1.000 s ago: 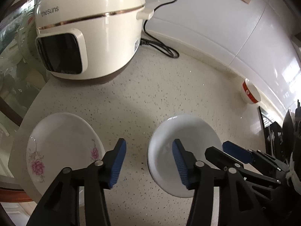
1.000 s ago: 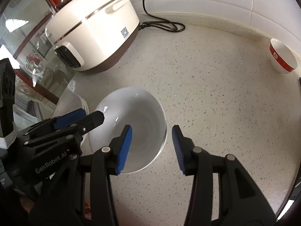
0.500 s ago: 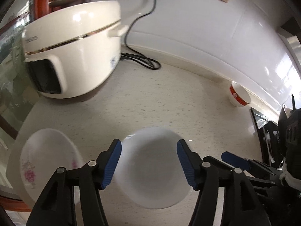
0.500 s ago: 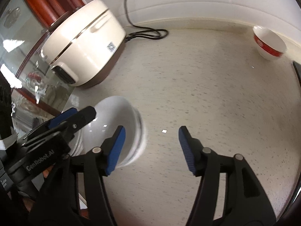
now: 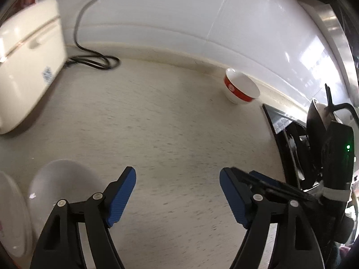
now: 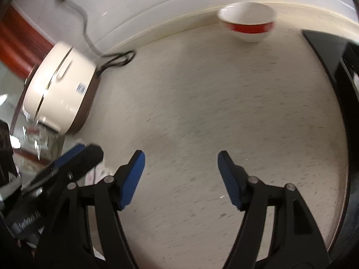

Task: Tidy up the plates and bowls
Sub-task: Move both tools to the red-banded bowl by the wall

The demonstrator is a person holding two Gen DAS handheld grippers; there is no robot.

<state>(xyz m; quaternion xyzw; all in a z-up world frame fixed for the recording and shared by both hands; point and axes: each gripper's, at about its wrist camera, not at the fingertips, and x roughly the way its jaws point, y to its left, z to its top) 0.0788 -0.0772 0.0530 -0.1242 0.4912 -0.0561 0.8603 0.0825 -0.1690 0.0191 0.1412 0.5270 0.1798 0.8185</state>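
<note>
your left gripper (image 5: 177,192) and right gripper (image 6: 181,176) both stand apart with nothing between the blue pads, their jaws having just been opening. motion blur smears everything. the plain white bowl (image 5: 60,186) sits just left of your left gripper, half hidden by its arm, beside a white plate (image 5: 11,215) cut off at the frame edge. far ahead, the red-banded white bowl (image 6: 248,22) rests by the tiled wall on the speckled cream table (image 6: 213,112). the cream rice cooker (image 6: 60,89) stands off left.
</note>
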